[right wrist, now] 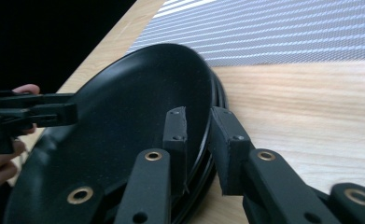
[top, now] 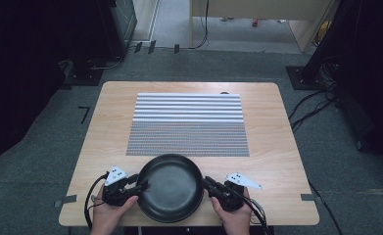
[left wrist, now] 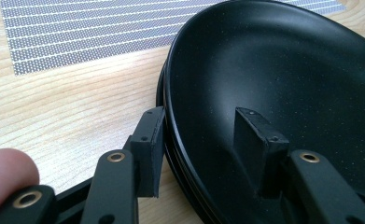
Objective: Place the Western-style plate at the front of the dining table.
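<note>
A: Where is the pan now?

B: I see the black pan [top: 170, 187] at the near edge of the wooden table [top: 106, 127], just in front of the striped mat [top: 188, 125]. Its far rim touches or overlaps the mat's near edge; I cannot tell which.

A: And the grippers?

B: The left gripper [top: 141, 186] sits on the pan's left rim, the right gripper [top: 206, 183] on the right rim, approx. opposite each other. In the left gripper view, one jaw is outside the rim and one inside the bowl, with a clear gap at the inner one, so it is part open and I think not clamped yet. In the right gripper view the jaws stand much closer, one each side of the rim, nearly closed on it. Full pinch or not, I cannot tell.

A: What can go wrong?

B: In my judgement, if I lift w/ the left side loose, the pan tips to the left and slides out of the right jaws, bc the rim is thin, smooth and sloped. Also the rim looks doubled in both gripper views, maybe two pans stacked. Then jaws could catch one only and the other drops. The table edge is near, so a slip goes to the floor.
</note>
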